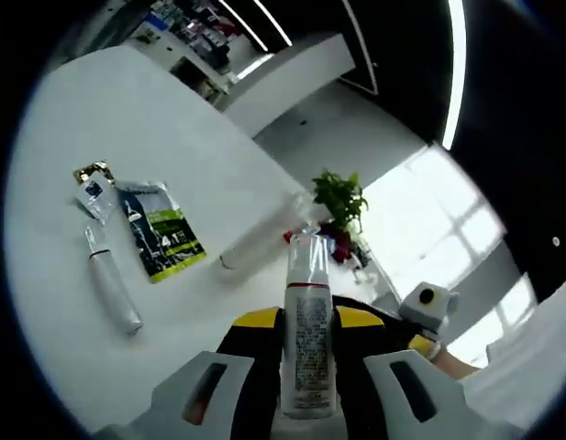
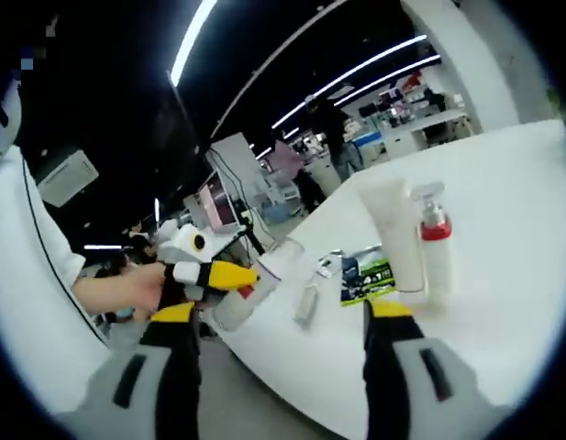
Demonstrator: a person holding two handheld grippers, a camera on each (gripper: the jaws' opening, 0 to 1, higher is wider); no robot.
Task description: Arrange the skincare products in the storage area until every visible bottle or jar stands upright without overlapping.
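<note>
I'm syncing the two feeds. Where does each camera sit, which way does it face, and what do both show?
Left gripper view: rides the left gripper, shut on a spray bottle, facing across the white table.
Right gripper view: rides the open right gripper, facing the table edge; the person's hand shows.
Shared: green packet, white tube.

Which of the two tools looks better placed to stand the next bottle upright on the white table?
Left, probably. The left tool is already shut on a white bottle, raised above the table, so it can likely set it down. The right tool is open and holds nothing.
</note>
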